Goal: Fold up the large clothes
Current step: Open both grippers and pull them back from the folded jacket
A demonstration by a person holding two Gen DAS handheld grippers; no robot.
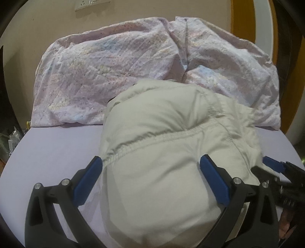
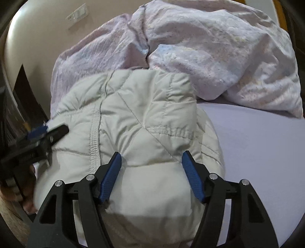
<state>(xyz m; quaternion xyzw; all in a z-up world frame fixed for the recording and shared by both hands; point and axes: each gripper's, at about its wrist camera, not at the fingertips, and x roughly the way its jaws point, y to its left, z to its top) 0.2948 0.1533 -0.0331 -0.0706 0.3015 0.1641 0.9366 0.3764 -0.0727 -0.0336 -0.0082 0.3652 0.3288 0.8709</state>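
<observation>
Left wrist view: your left tongs (image 1: pixel 151 165) stand spread wide, one blue pad (image 1: pixel 89 183) at each flank of the bundled pale grey quilted jacket (image 1: pixel 162 137). The pads lie against or just beside the fabric, but nothing is pinched between them; the tongs are released. The jacket lies in a rounded heap on the lilac bed sheet (image 1: pixel 53 148), its stitched seams running across the top. Behind it, touching its far edge, a crumpled pastel-patterned duvet (image 1: pixel 114 63) is piled against the beige wall (image 1: pixel 38 24), which bears a white socket plate (image 1: pixel 89 3). At the right edge your right tongs (image 1: pixel 274 165) show beside the jacket.

Right wrist view: your right tongs (image 2: pixel 151 165) are likewise released, jaws apart, with blue pads (image 2: pixel 192 175) on either side of the jacket (image 2: pixel 144 114), which bulges up between them. The left tongs (image 2: pixel 41 133) appear at the left, at the jacket's side. The duvet (image 2: pixel 209 47) lies beyond, the sheet (image 2: pixel 257 152) to the right.
</observation>
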